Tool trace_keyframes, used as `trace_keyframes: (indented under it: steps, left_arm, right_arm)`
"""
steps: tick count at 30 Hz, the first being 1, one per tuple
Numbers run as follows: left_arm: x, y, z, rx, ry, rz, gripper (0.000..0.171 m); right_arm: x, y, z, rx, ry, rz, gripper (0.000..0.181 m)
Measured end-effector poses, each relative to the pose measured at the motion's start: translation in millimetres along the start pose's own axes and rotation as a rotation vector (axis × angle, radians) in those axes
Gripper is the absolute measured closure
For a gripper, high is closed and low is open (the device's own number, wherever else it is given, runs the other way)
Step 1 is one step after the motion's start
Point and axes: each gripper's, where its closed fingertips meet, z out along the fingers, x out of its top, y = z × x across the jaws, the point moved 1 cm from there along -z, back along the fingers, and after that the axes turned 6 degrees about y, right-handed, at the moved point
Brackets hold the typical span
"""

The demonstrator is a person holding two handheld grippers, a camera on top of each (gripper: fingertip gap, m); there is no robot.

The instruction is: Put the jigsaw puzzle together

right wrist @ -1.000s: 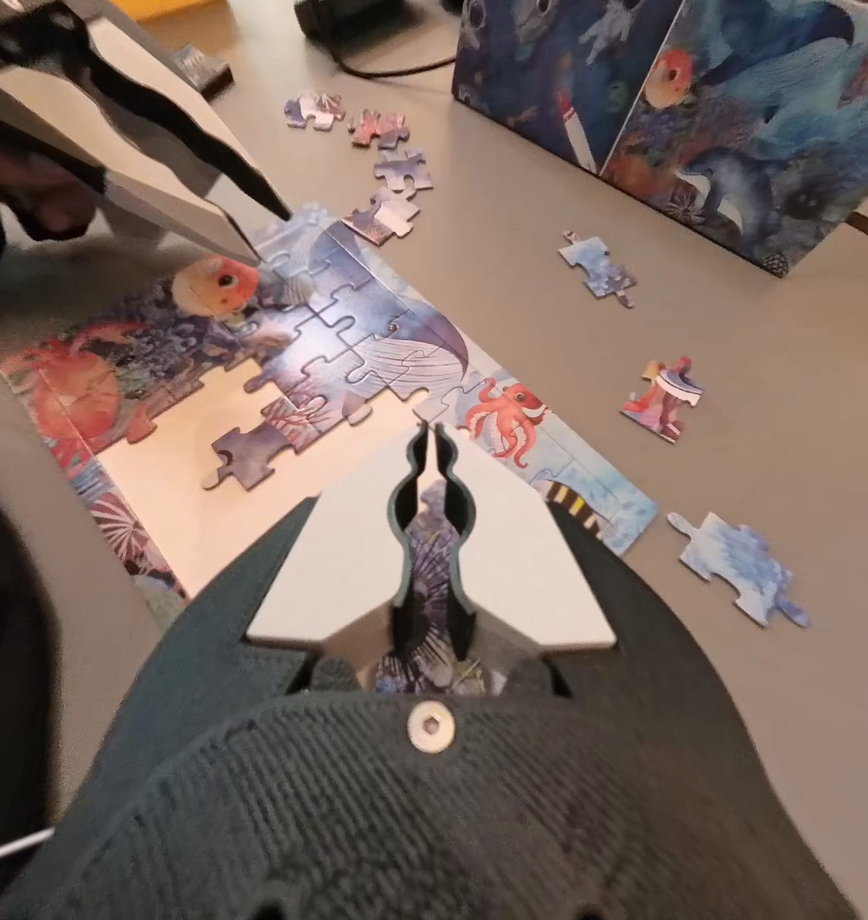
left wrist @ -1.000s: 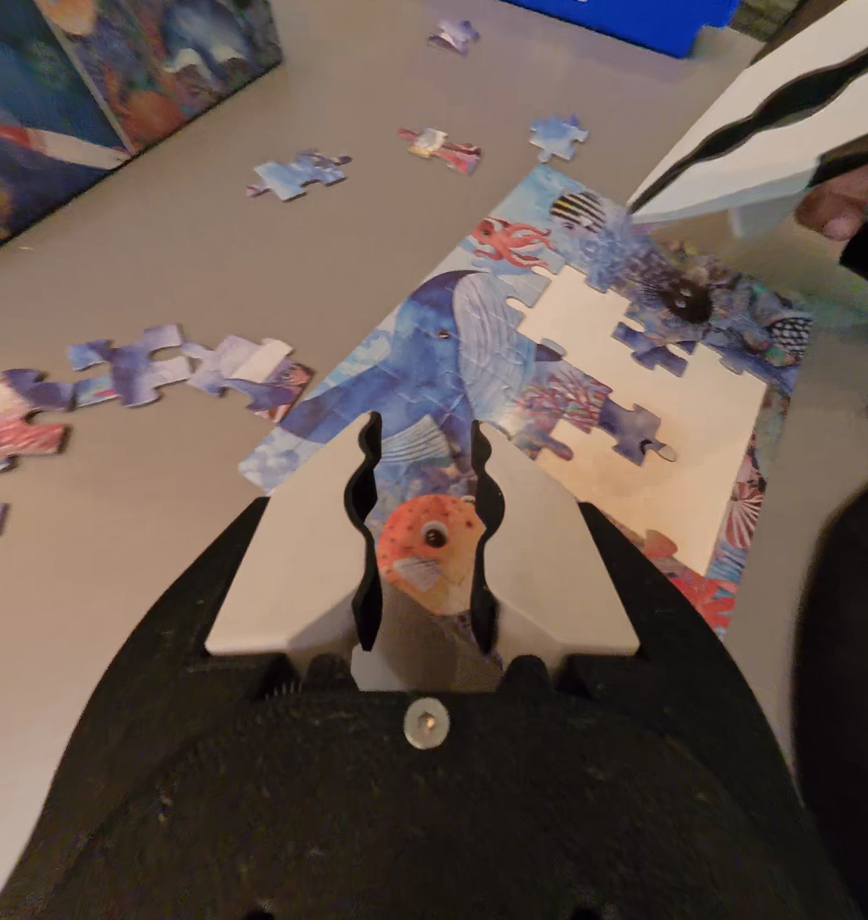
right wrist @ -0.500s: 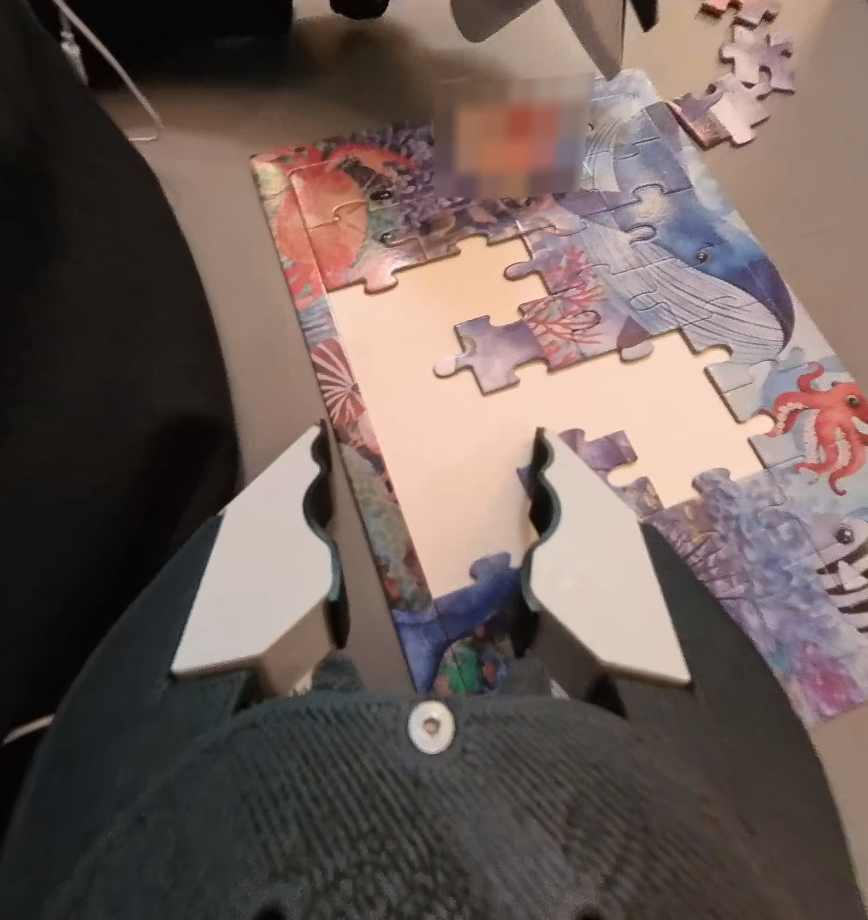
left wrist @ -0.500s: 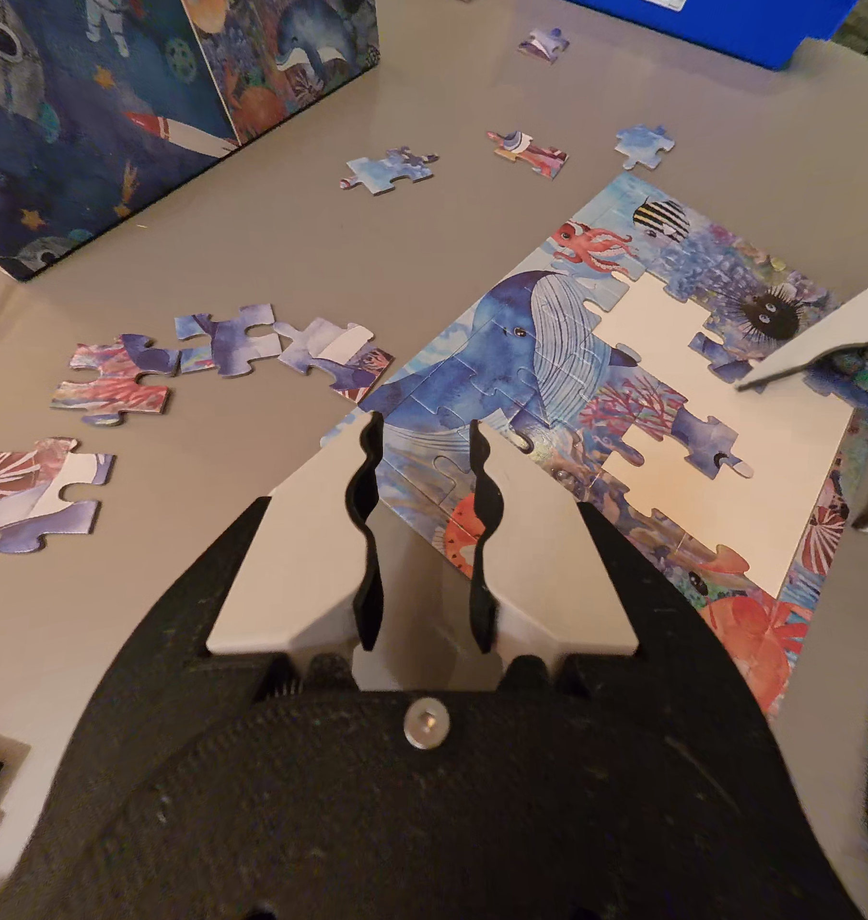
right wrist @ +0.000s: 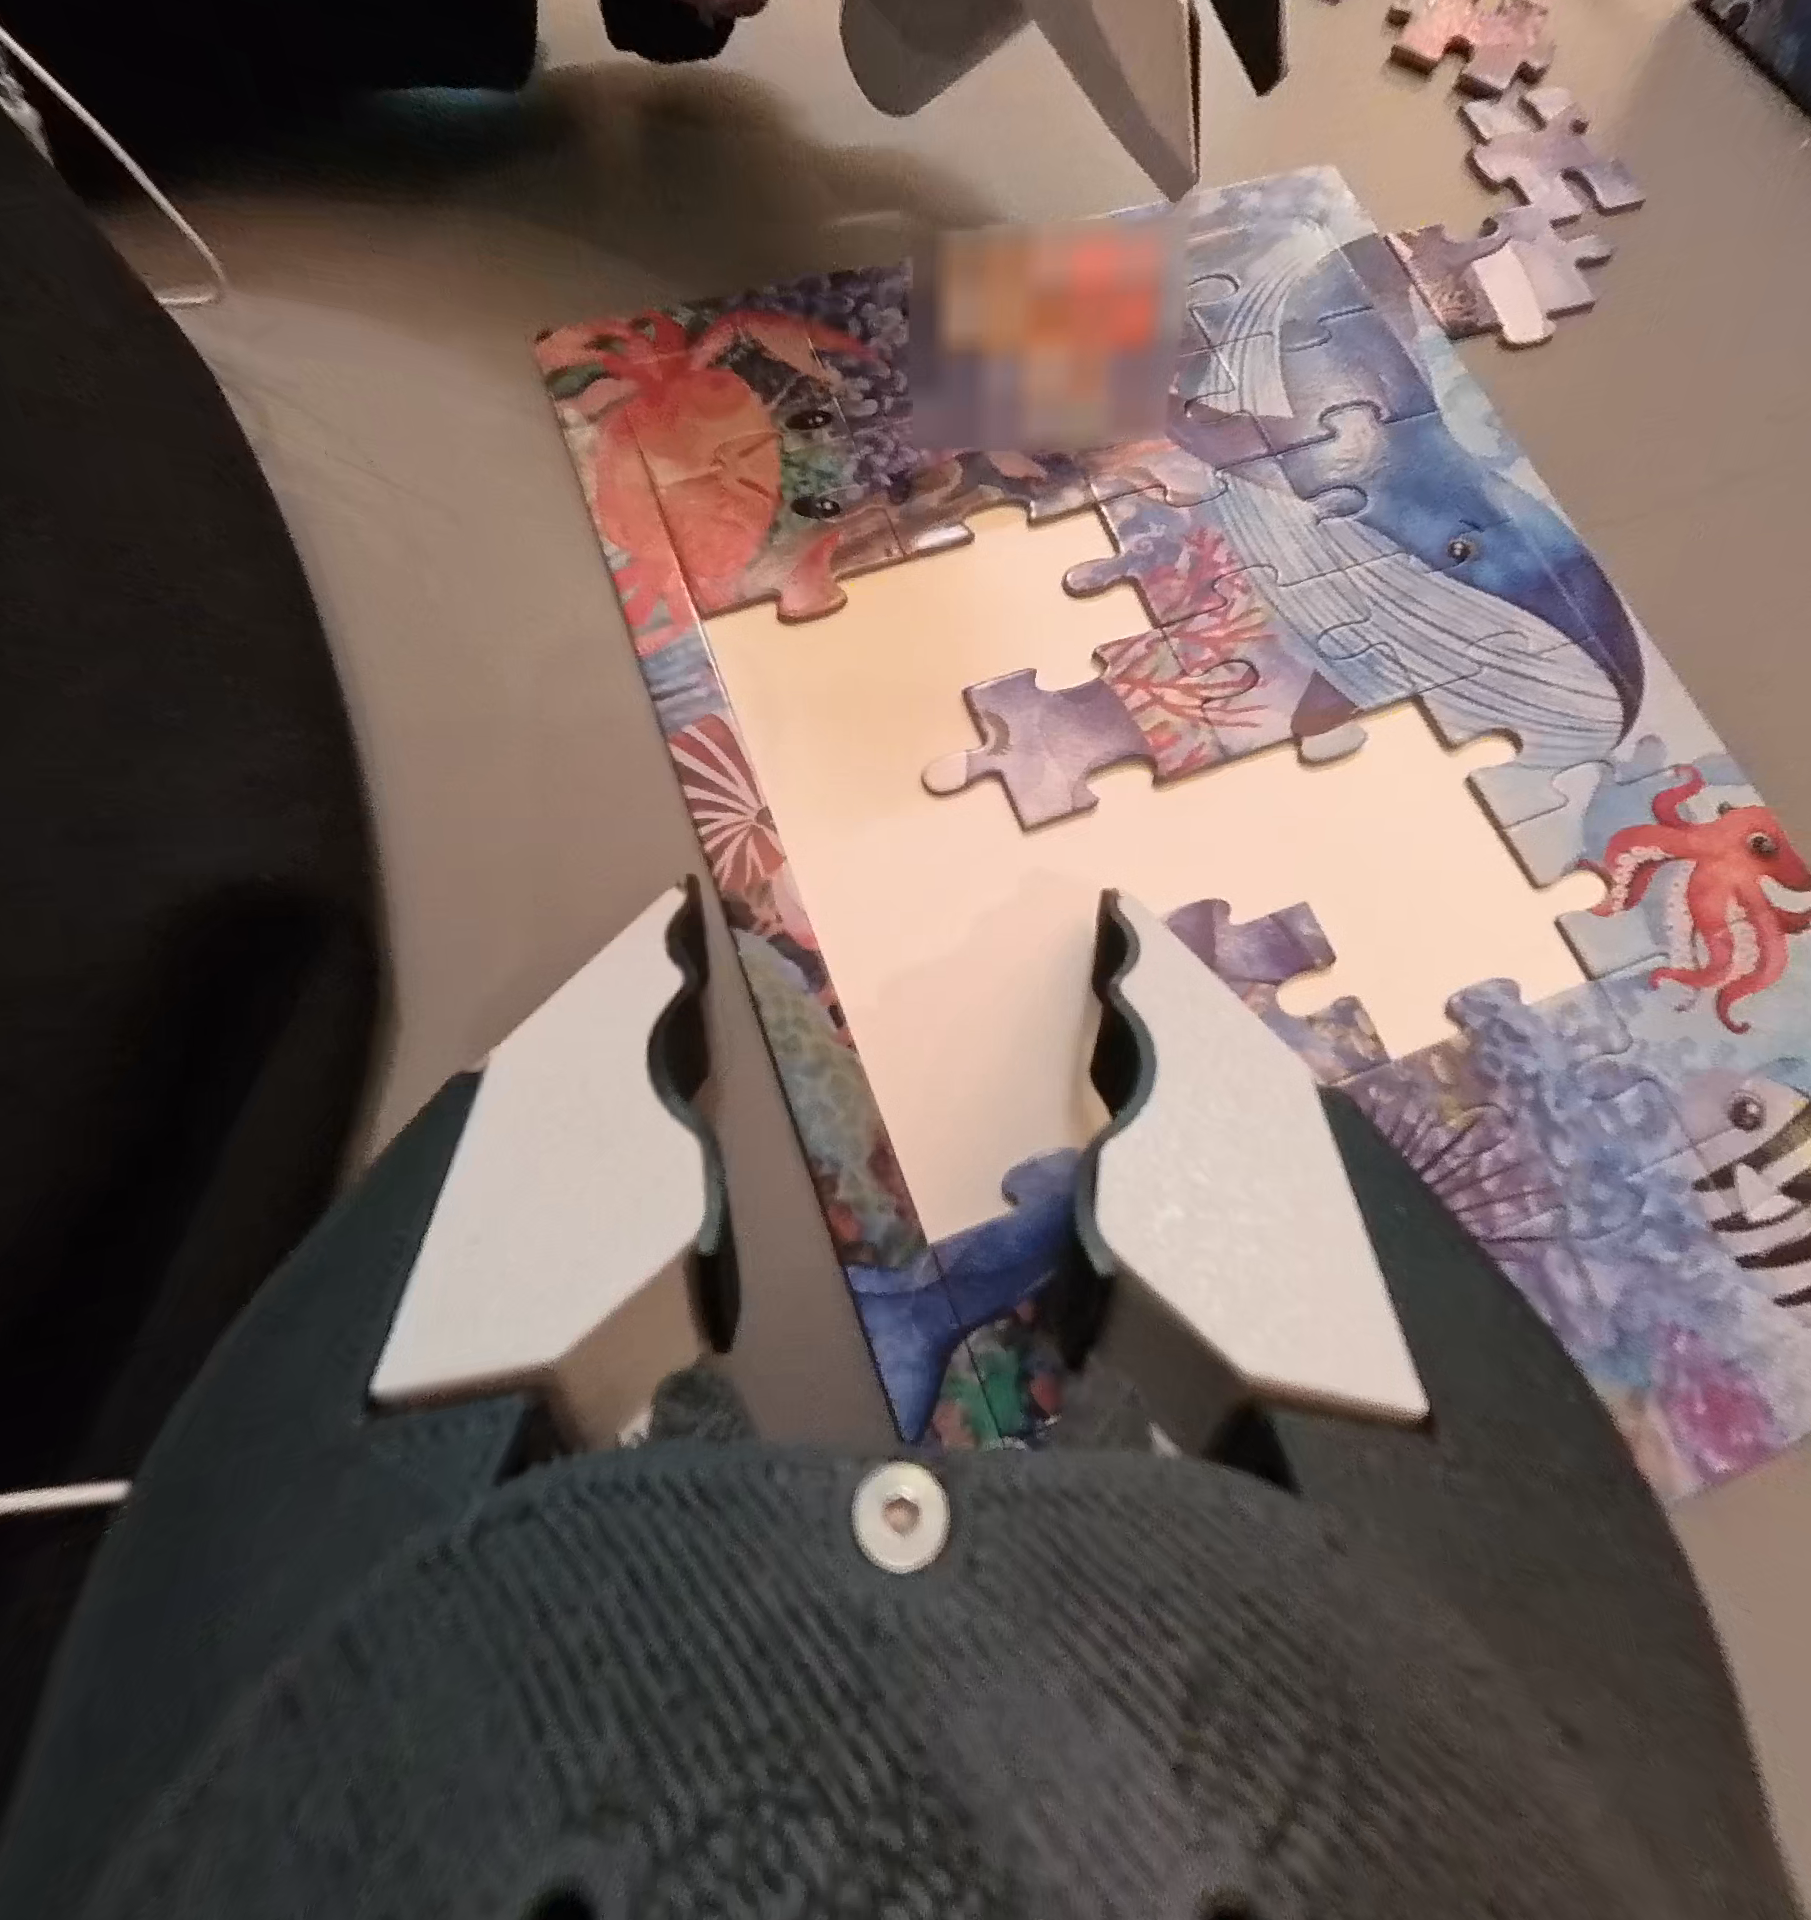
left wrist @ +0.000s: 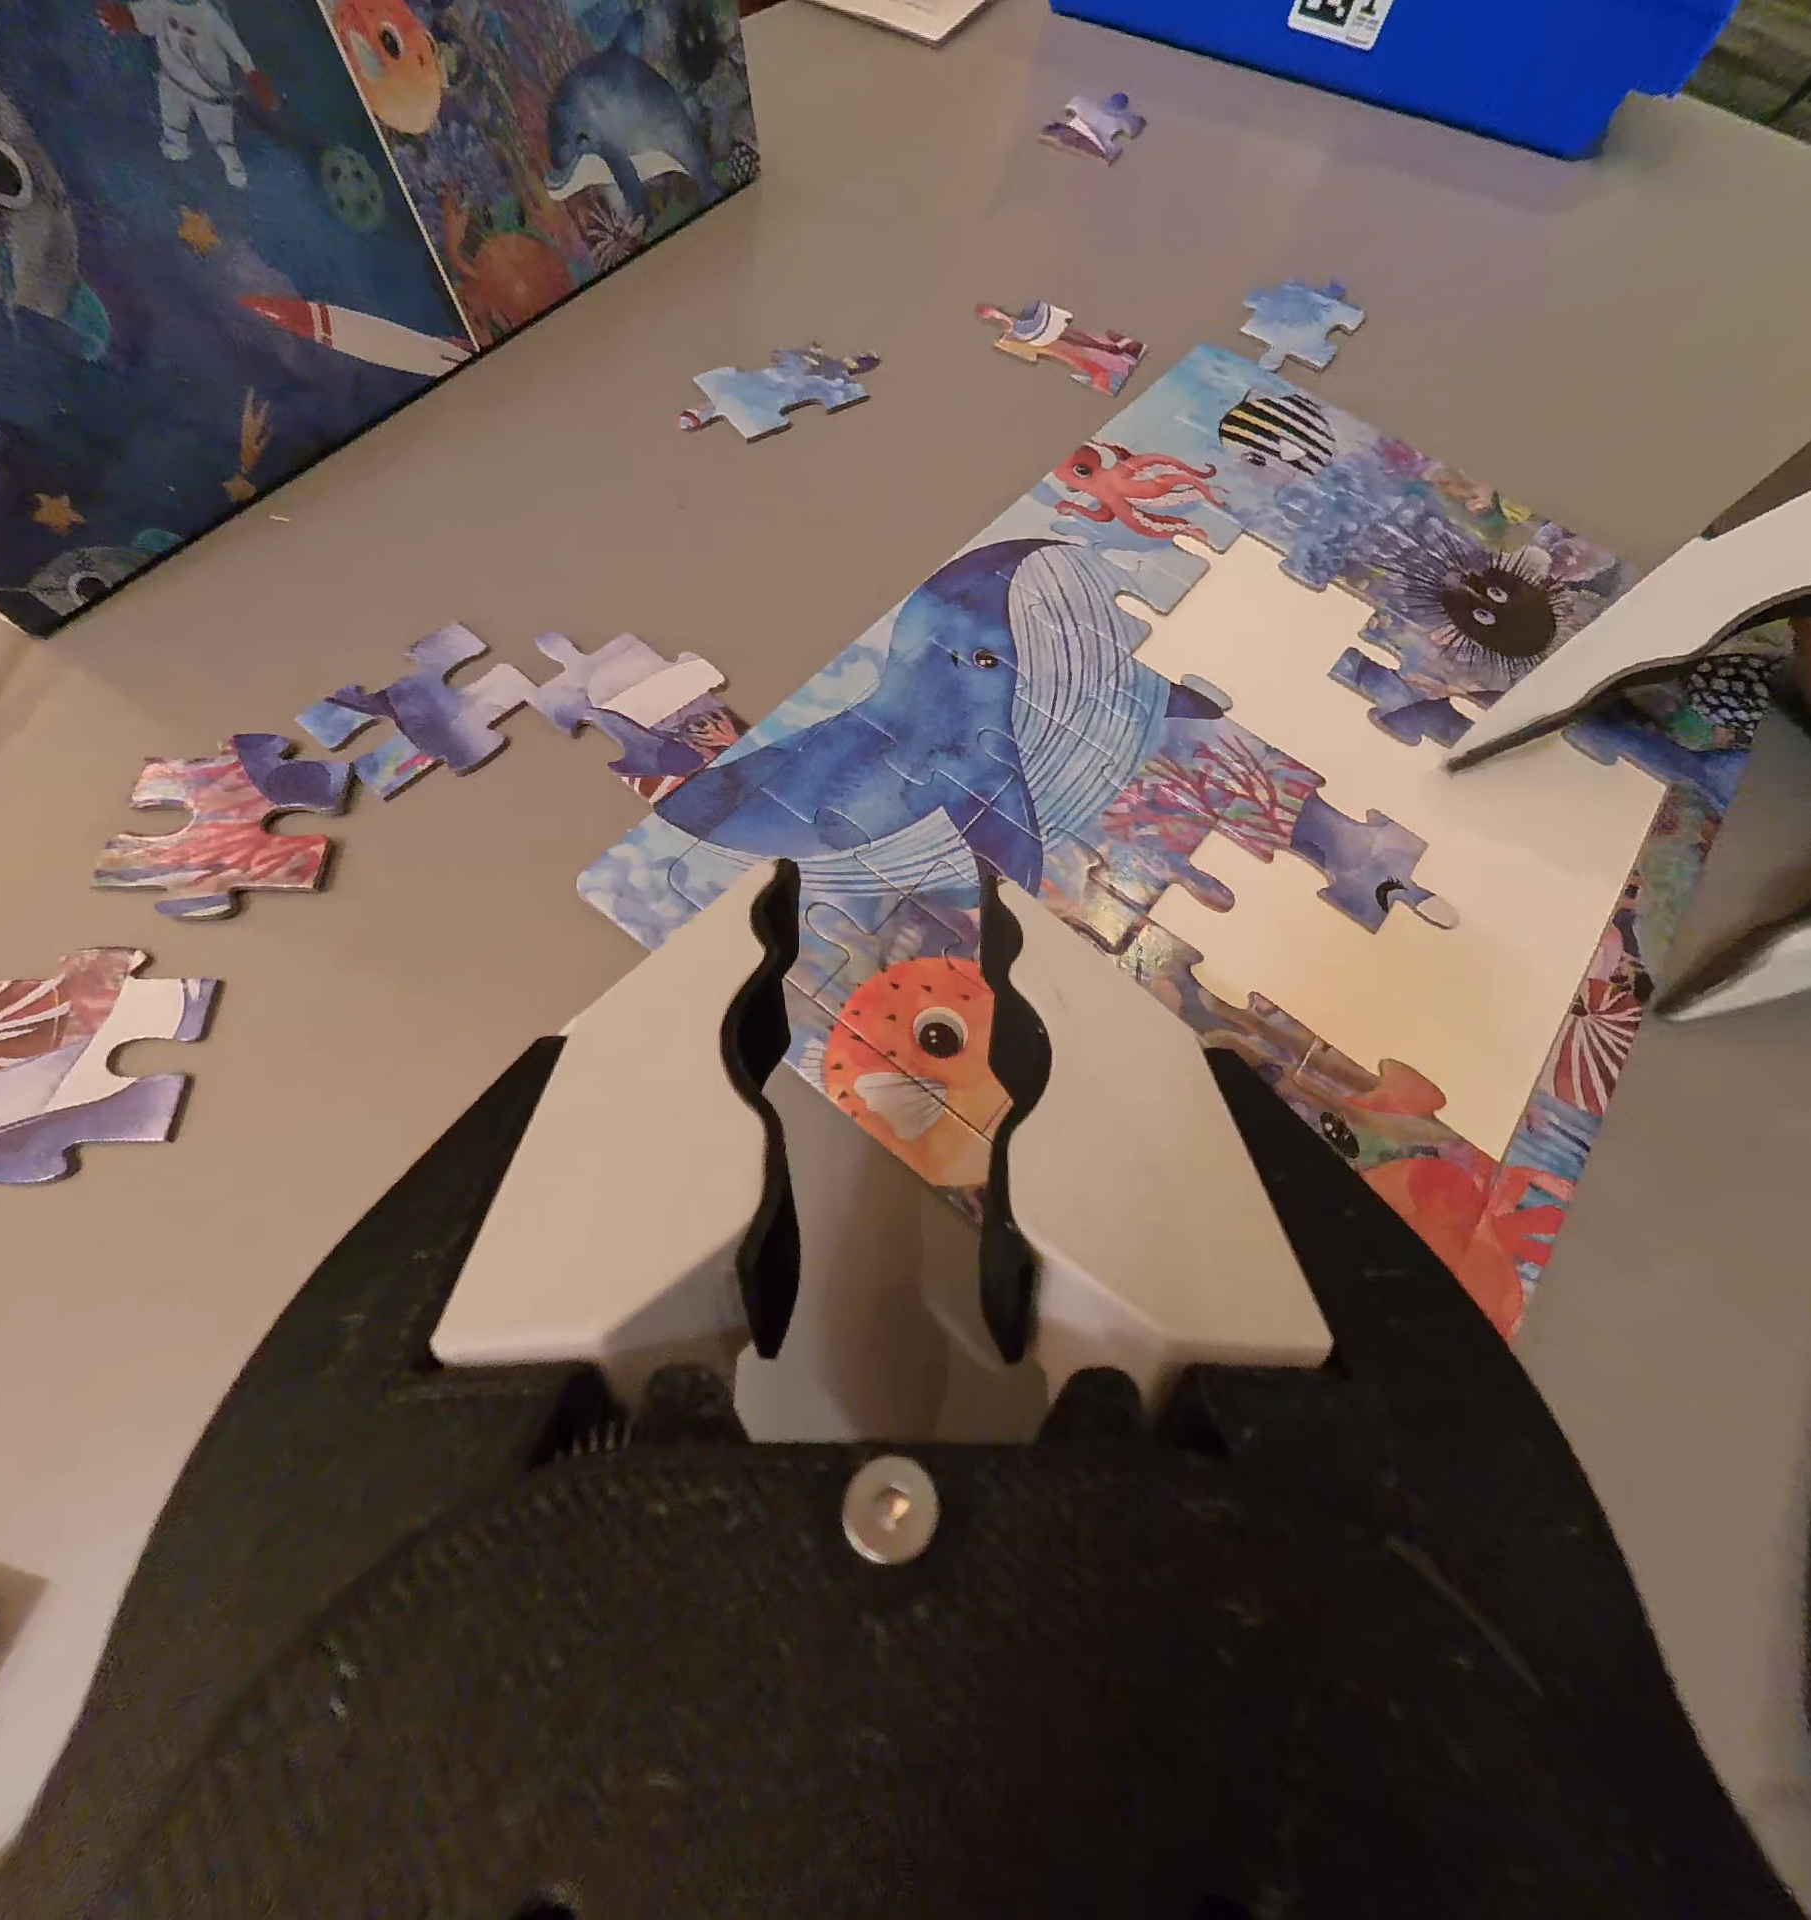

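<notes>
From the left wrist cam we lose the puzzle's (left wrist: 1140,727) near corner behind the left gripper (left wrist: 885,914); its fingers also cover part of the orange fish. The right gripper (left wrist: 1649,821) runs off the right edge, so we can't see its body. The blue bin (left wrist: 1452,73) is cut by the top edge, the picture box (left wrist: 205,291) by top & left. In the right wrist cam a mosaic patch hides some puzzle, and the far loose pieces (right wrist: 1535,177) are blurred, maybe four.
</notes>
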Motion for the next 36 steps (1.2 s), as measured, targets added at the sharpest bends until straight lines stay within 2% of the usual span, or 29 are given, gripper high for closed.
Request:
trace_keyframes:
  steps: [3,6,9,12,16,18,20,23,25,29,36]
  left_arm:
    - [1,-1,0,0.005,0.01,0.001,0.14]
    - [2,-1,0,0.001,0.019,-0.008,0.14]
    - [3,1,1,-0.016,0.02,-0.011,0.14]
    - [3,1,2,-0.009,0.023,0.002,0.141]
    - [0,-21,-2,0.119,0.003,0.051,0.144]
    - [0,-39,-10,0.2,0.011,0.06,0.146]
    - [1,-51,-16,0.237,0.04,0.035,0.146]
    - [3,-60,-20,0.244,0.082,-0.005,0.147]
    - [5,-62,-19,0.236,0.09,-0.015,0.148]
    - [7,-62,-15,0.251,0.09,0.027,0.15]
    - [-2,-64,-7,0.227,0.015,-0.007,0.148]
  right_arm:
    - [17,7,-13,0.004,0.094,0.009,0.104]
    - [42,35,-38,-0.046,0.219,0.032,0.105]
    - [57,82,-64,-0.171,0.293,-0.015,0.108]
    - [58,150,-92,-0.34,0.337,-0.072,0.113]
    - [68,222,-127,-0.35,0.569,0.112,0.122]
    - [55,246,-129,-0.393,0.588,0.163,0.129]
    - [34,250,-121,-0.418,0.514,0.183,0.132]
    - [1,249,-116,-0.508,0.366,0.119,0.138]
    - [-7,251,-121,-0.555,0.328,0.1,0.138]
    - [1,257,-145,-0.589,0.416,0.152,0.139]
    - [-13,270,-172,-0.652,0.475,0.23,0.143]
